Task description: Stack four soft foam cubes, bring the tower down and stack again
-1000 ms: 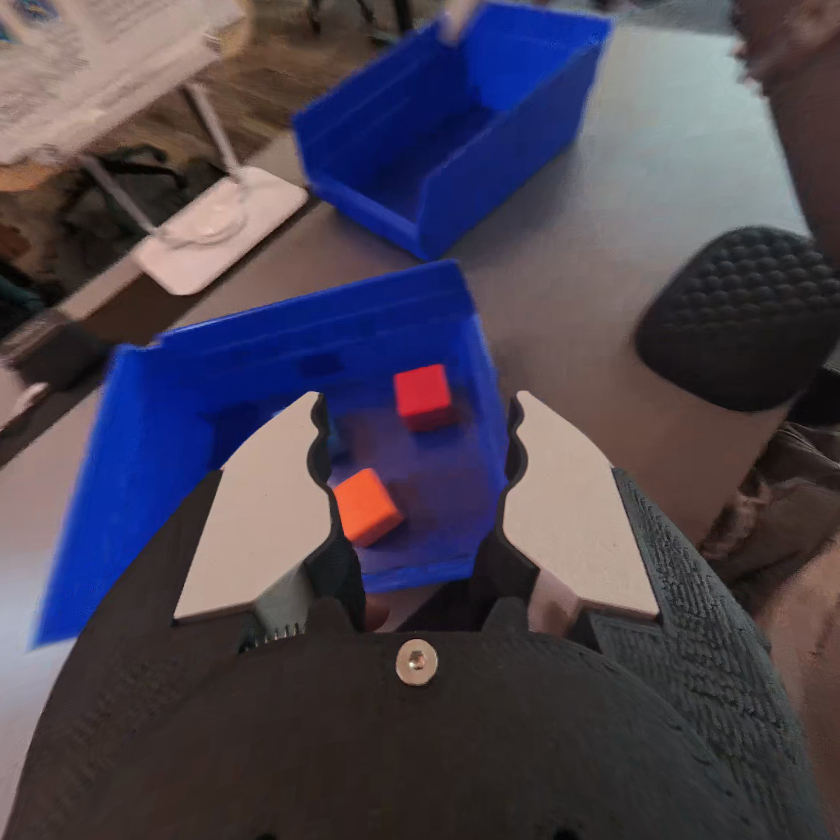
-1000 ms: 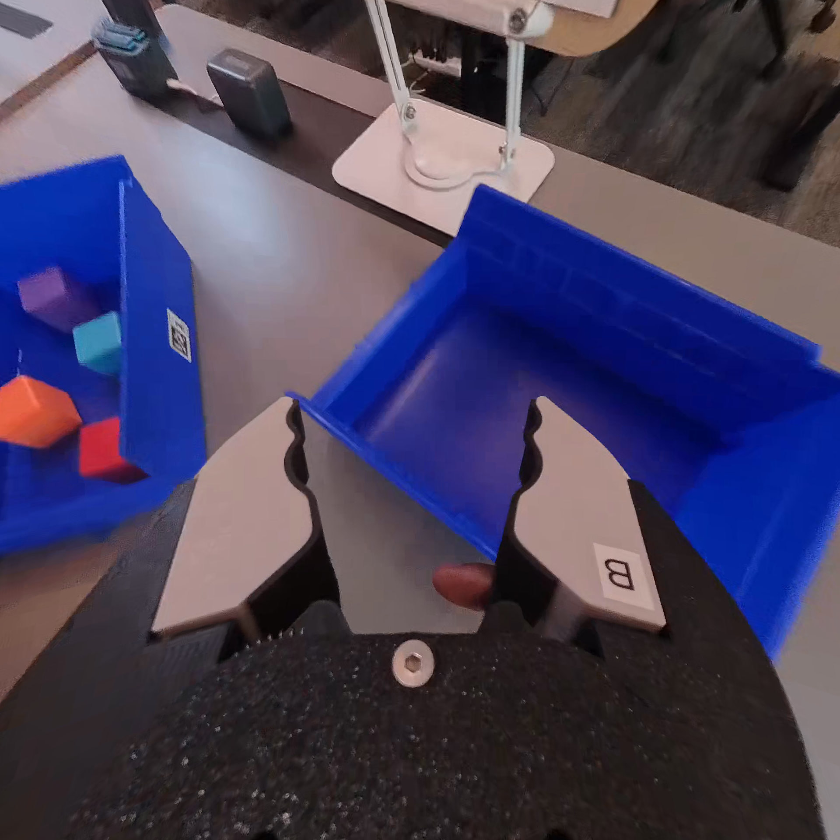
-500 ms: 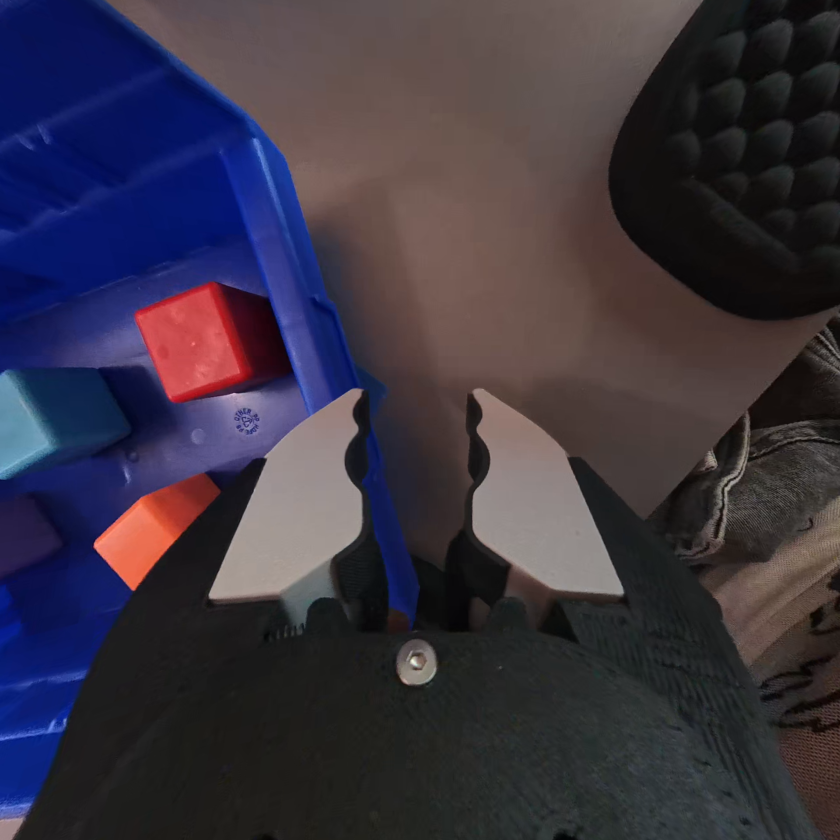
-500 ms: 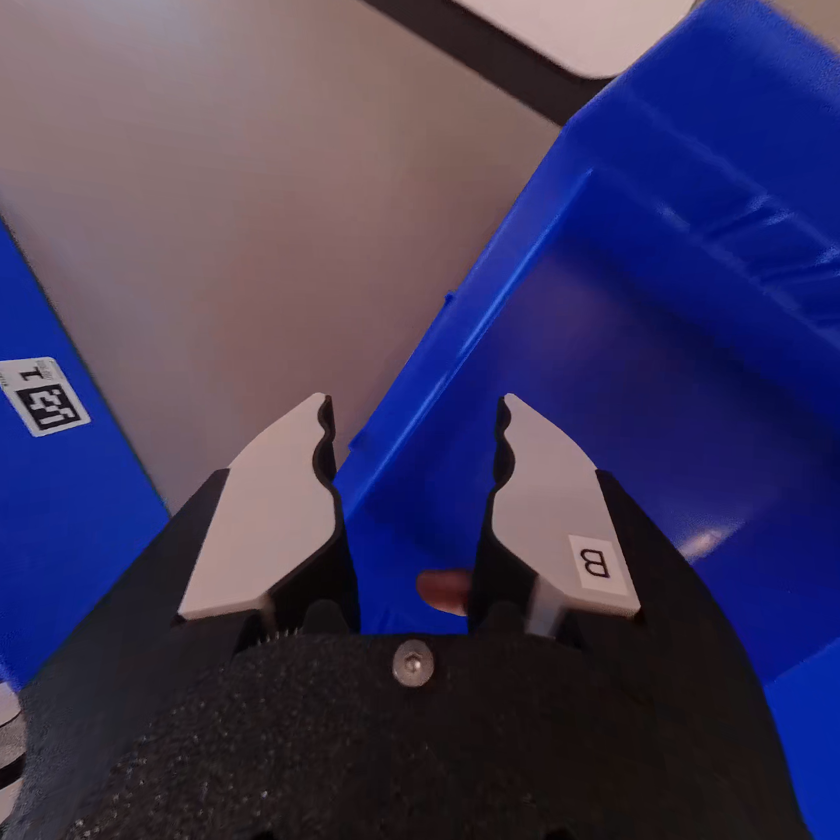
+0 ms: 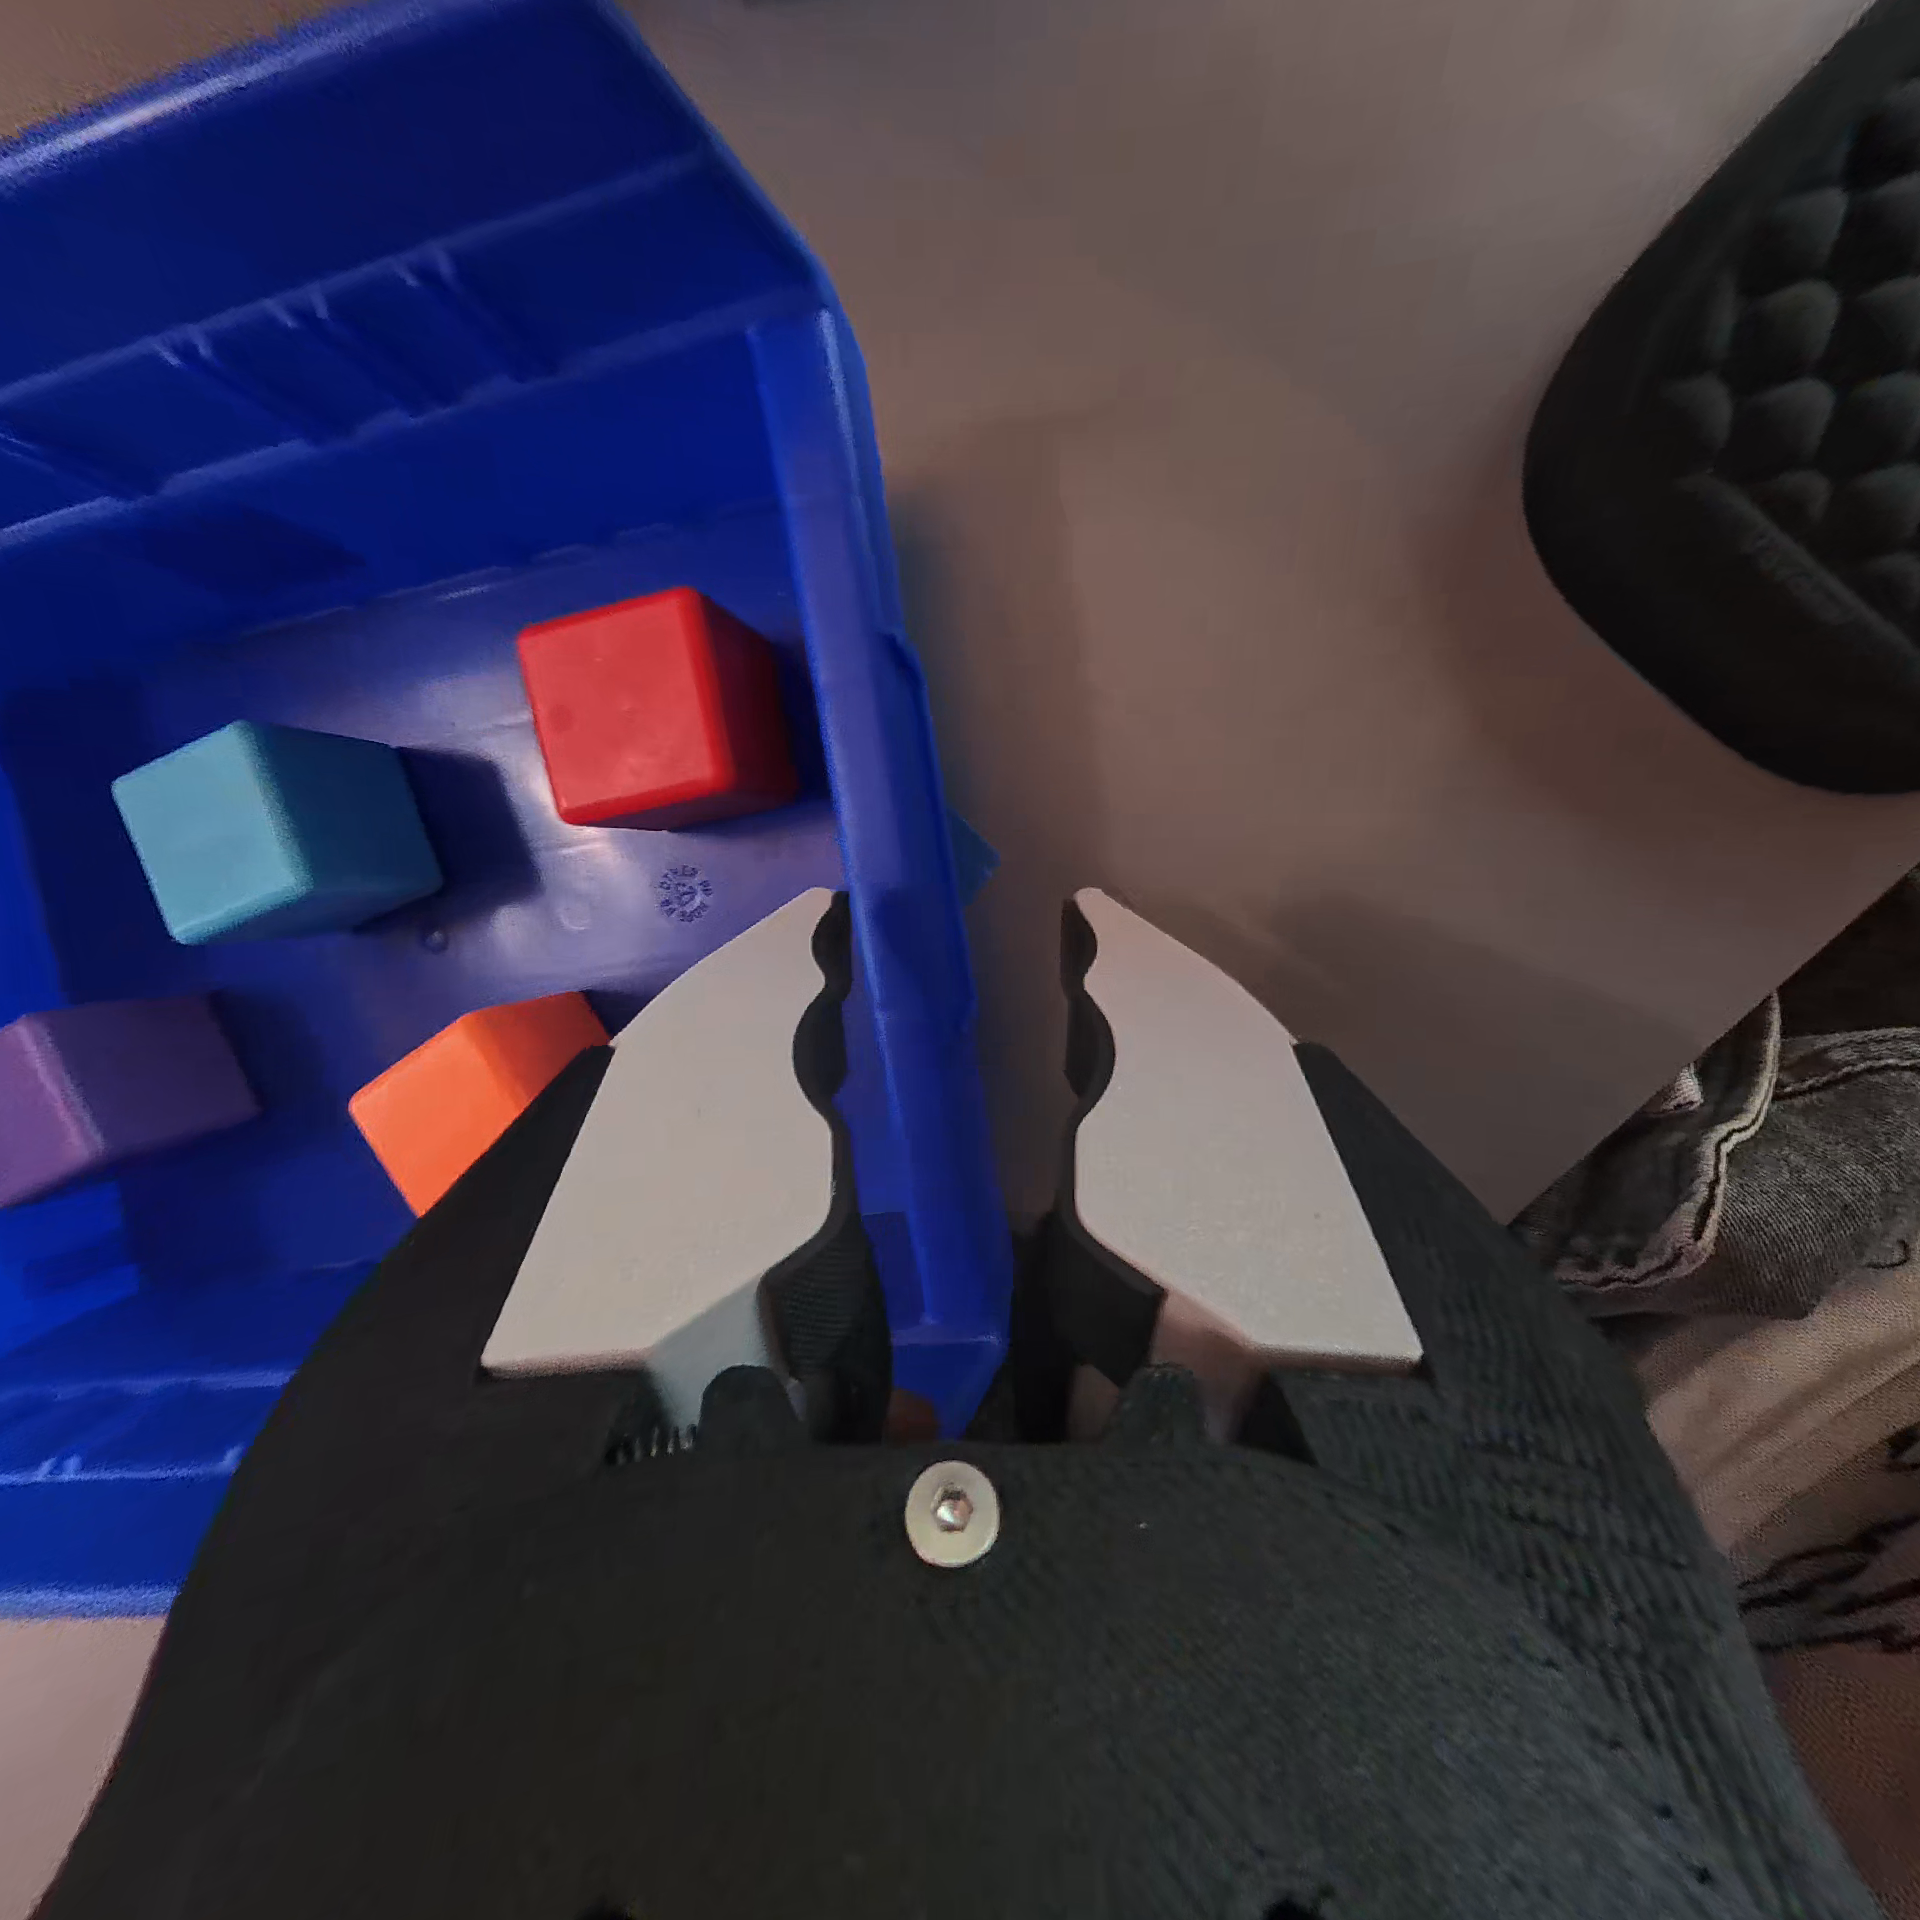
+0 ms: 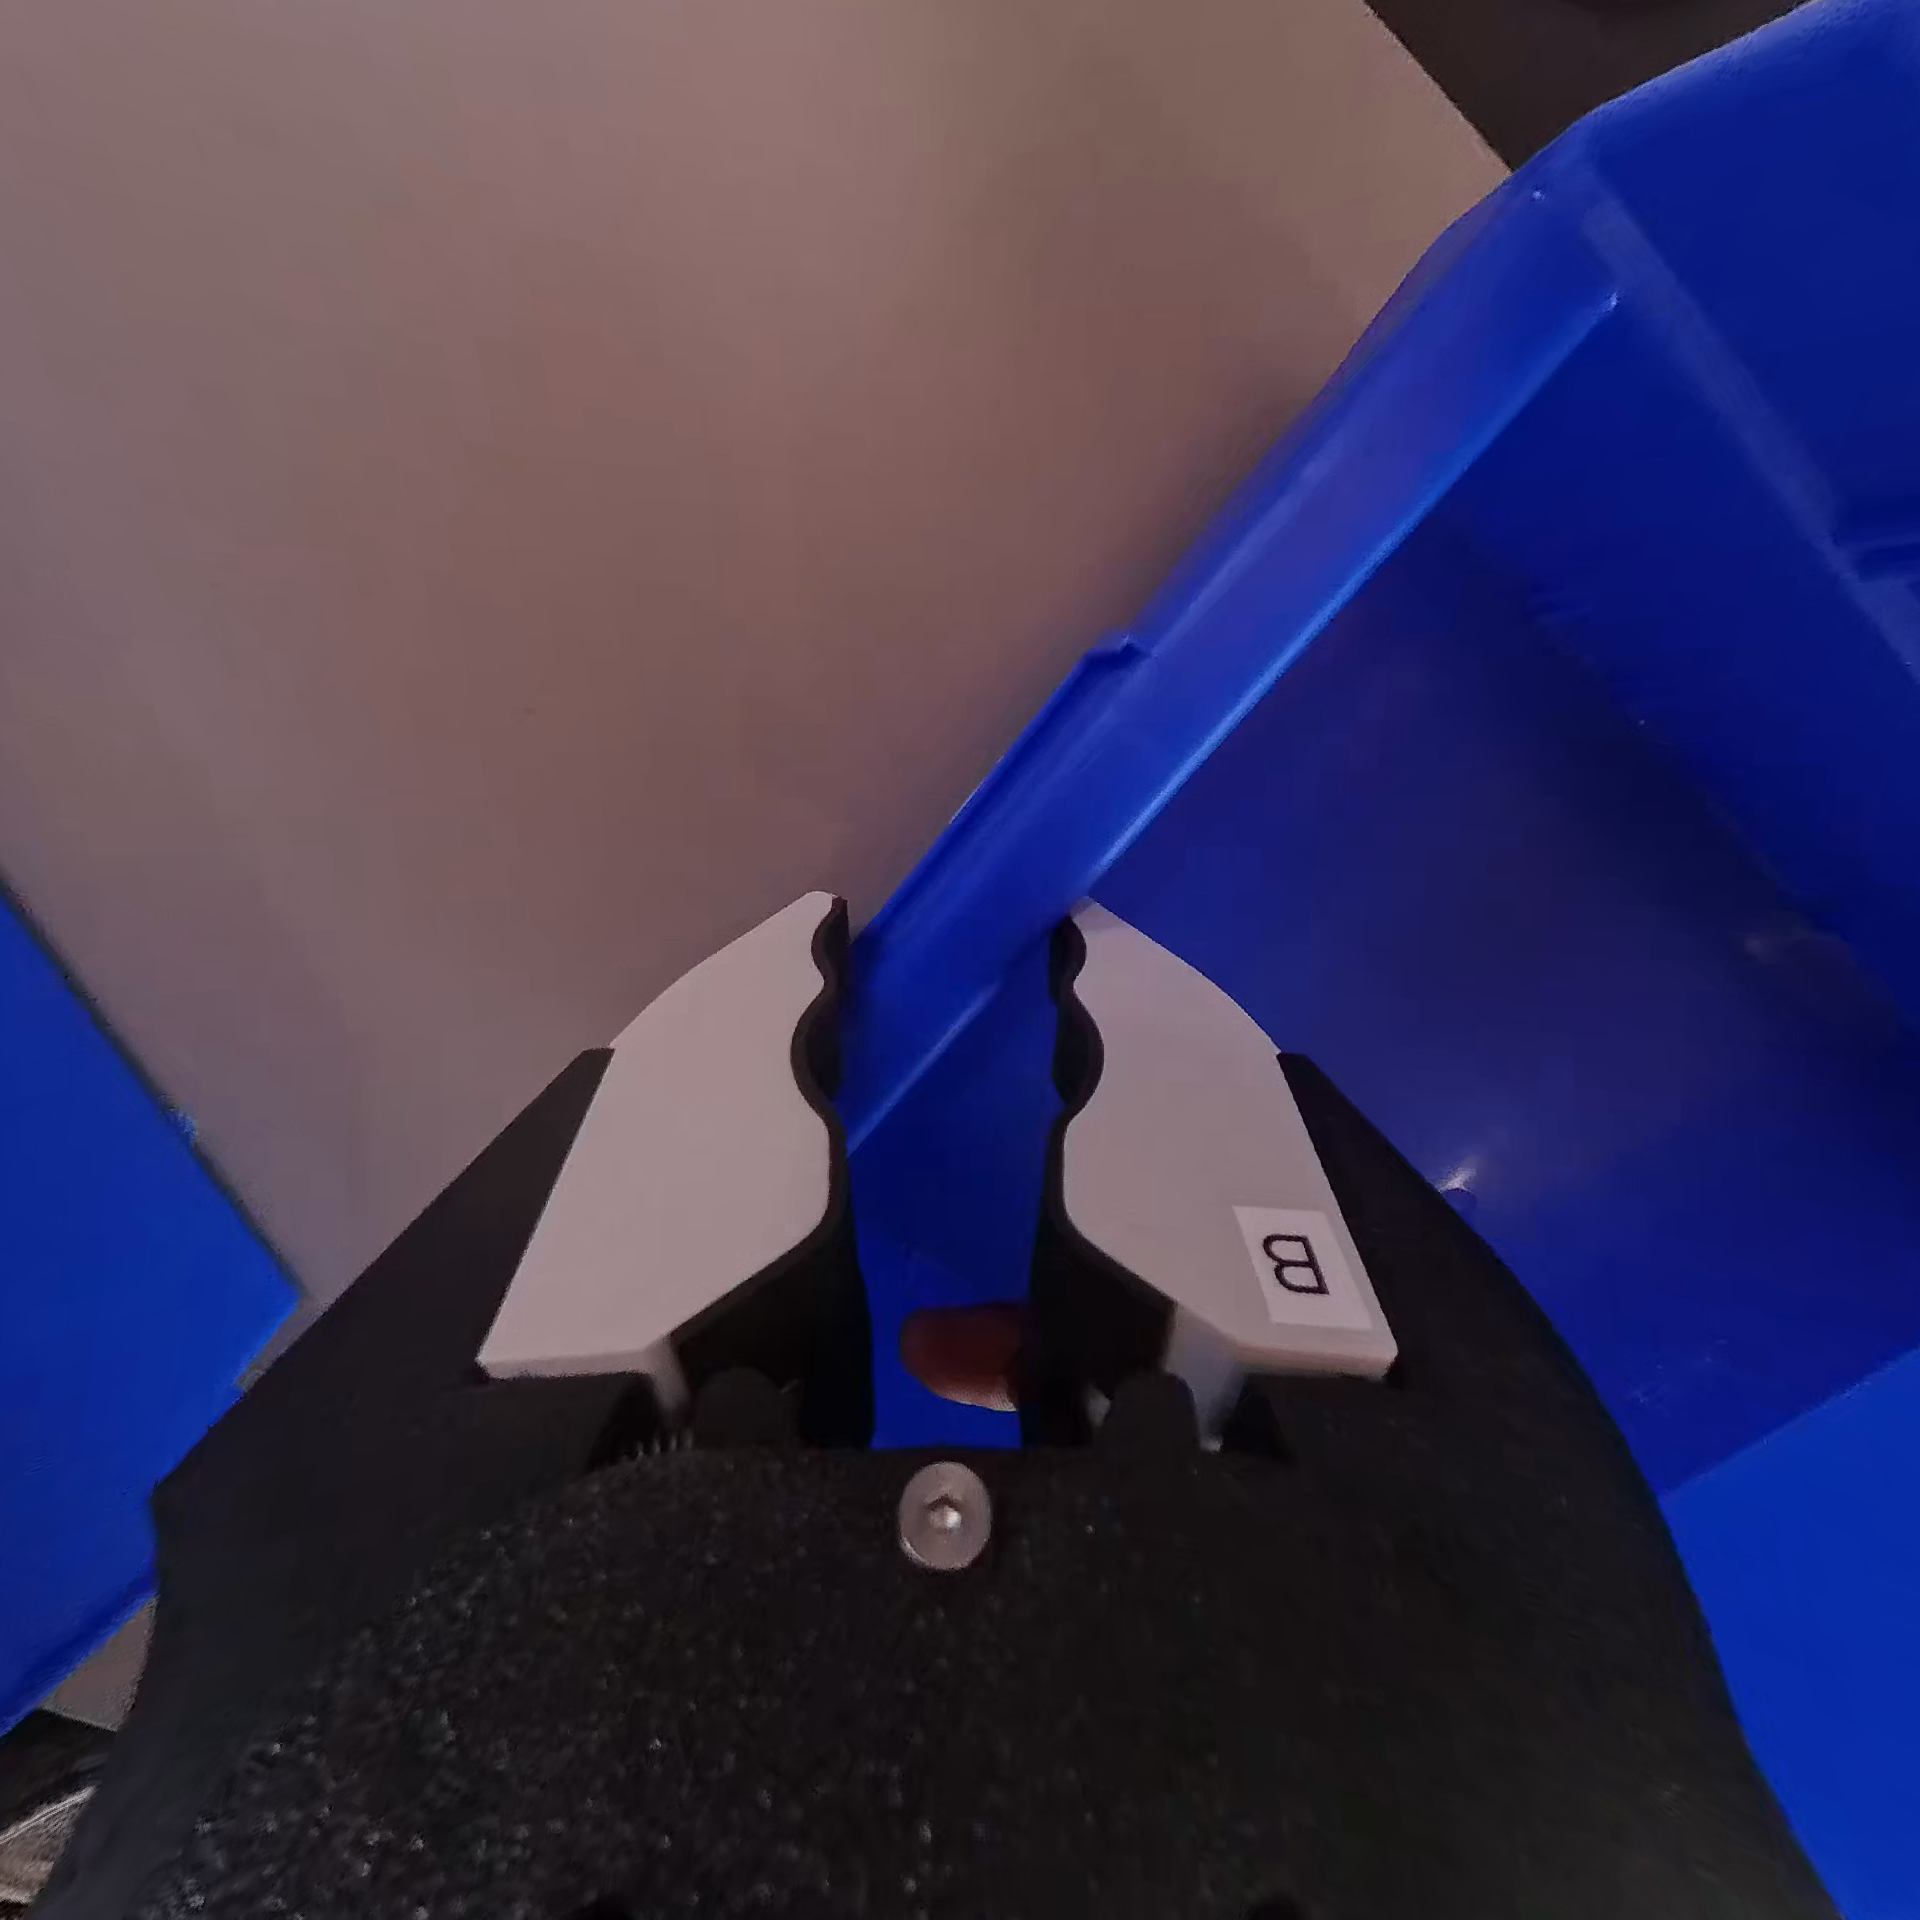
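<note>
Four foam cubes lie apart on the floor of a blue bin [image 5: 312, 436] in the left wrist view: red [image 5: 649, 707], teal [image 5: 265, 826], purple [image 5: 104, 1091] and orange [image 5: 468, 1091], which is partly behind my finger. My left gripper [image 5: 951, 914] straddles this bin's right wall [image 5: 894, 810], one finger inside, one outside, narrowed onto it. My right gripper [image 6: 951, 914] straddles the left wall [image 6: 1143, 727] of a second, empty blue bin [image 6: 1558, 935], and that wall fills the gap between its fingers.
The grey table [image 5: 1195, 520] lies between the two bins. A black bumpy cushion [image 5: 1745, 468] sits at the table's right edge, with a person's grey clothing [image 5: 1714, 1247] below it. The cube bin's outer side [image 6: 104, 1247] shows at the left of the right wrist view. Left tips to right tips: about 30 centimeters.
Both grippers dropped from above the bins onto a bin wall each. The right gripper's fingers narrowed onto its wall; the left gripper's gap has stayed the same for the last half second.
</note>
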`<state>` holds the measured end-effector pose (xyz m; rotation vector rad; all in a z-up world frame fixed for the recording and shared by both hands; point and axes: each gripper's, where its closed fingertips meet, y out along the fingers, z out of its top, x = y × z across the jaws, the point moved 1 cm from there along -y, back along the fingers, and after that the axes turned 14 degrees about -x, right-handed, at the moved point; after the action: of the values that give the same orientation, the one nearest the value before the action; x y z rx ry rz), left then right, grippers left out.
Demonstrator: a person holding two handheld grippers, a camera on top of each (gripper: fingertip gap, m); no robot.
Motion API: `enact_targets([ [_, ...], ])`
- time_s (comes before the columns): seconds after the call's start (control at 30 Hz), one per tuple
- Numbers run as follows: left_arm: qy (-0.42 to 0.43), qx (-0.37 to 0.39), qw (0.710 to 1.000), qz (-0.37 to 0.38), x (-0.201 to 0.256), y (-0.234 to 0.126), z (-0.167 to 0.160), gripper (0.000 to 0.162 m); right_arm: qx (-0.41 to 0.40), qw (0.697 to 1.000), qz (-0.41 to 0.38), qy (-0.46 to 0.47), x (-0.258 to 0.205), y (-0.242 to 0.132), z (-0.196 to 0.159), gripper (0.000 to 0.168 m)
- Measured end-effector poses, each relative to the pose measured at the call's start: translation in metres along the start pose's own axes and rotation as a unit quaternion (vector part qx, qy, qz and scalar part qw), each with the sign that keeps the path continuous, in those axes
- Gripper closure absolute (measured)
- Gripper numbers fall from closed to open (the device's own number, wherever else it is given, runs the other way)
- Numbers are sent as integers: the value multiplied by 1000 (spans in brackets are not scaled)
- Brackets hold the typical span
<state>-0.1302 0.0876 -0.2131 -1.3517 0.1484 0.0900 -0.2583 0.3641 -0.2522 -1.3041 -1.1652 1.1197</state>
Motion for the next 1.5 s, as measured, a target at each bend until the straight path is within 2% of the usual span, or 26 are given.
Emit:
enact_targets([
  [0.13, 15, -85, 996, 22, -10, 8, -8, 124, -1, 1000, -1, -1, 0, 0, 0, 131],
  [0.27, 51, -201, 978, 4, -5, 30, -21, 123, -1, 1000, -3, -4, 0, 0, 0, 131],
  [0.3, 68, -214, 974, 22, -9, 32, -23, 129, -1, 1000, -3, -6, 0, 0, 0, 131],
  [0.37, 101, -204, 973, 33, -10, 32, -23, 129, 1, 1000, -3, -15, 0, 0, 0, 131],
  [0.47, 106, -193, 975, 14, -11, 31, -25, 130, -2, 999, -4, -40, -3, 0, -6, 131],
  [0.6, 127, -188, 974, 19, -21, 32, -32, 130, -21, 996, -14, -91, -9, 1, -26, 131],
  [0.87, 69, -203, 976, 25, -66, 29, -82, 136, -85, 976, -59, -190, -24, 5, -112, 136],
  [1.1, 22, -182, 983, 8, -97, 25, -123, 133, -171, 945, -173, -220, -16, 8, -205, 141],
  [1.3, -23, -161, 987, 0, -118, 23, -151, 129, -163, 904, -252, -304, -8, 9, -256, 140],
  [1.5, -45, -151, 987, 12, -139, 19, -180, 126, -157, 877, -302, -338, 6, 11, -301, 141],
])
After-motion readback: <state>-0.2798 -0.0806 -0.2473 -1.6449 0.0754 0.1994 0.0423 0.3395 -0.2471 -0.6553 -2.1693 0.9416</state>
